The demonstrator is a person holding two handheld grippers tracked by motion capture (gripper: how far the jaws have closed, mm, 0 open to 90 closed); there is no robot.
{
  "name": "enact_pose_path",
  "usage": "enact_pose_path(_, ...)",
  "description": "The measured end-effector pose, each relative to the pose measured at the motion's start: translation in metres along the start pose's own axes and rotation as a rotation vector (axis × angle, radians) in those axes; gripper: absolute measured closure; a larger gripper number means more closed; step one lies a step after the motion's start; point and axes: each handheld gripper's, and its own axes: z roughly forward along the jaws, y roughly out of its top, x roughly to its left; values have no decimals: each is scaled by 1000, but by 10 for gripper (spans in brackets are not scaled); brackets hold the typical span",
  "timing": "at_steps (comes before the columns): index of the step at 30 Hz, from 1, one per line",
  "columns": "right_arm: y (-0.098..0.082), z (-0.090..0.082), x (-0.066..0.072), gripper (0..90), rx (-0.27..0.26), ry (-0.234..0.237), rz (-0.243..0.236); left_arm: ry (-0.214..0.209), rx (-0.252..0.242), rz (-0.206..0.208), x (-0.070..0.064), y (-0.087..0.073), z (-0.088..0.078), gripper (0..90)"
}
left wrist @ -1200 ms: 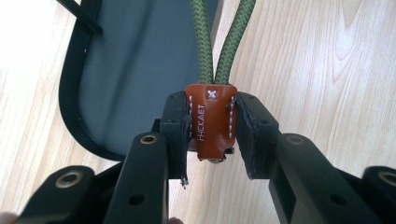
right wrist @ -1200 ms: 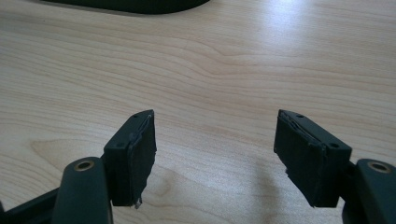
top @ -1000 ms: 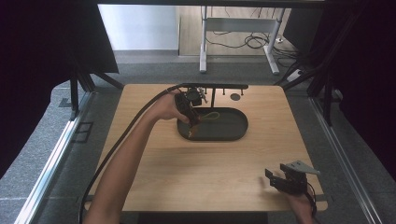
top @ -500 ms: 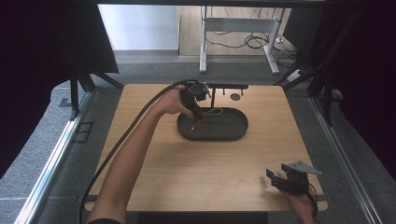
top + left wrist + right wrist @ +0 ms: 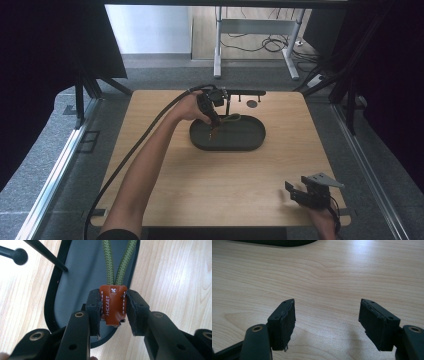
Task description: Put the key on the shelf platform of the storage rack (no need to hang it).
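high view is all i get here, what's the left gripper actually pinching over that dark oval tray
Observer: The left gripper is shut on a brown leather tab with white stitching and the letters HICKAET on it.
Operator: anything attached to it
Observer: Two strands of olive green braided cord run out of the tab's top, over the dark oval tray.
Operator: and the right gripper, holding something
Observer: No. The right gripper is open, with bare light wooden table between its pads.
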Motion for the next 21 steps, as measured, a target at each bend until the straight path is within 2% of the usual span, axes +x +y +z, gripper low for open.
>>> enact_pose_path(7, 0, 0, -1, 299, 2, -1, 1, -10, 14, -11, 3, -4, 15, 663)
enact_pose_path(21, -2, 3, 0, 299, 8, -2, -8, 5, 32, -22, 6, -8, 37, 662)
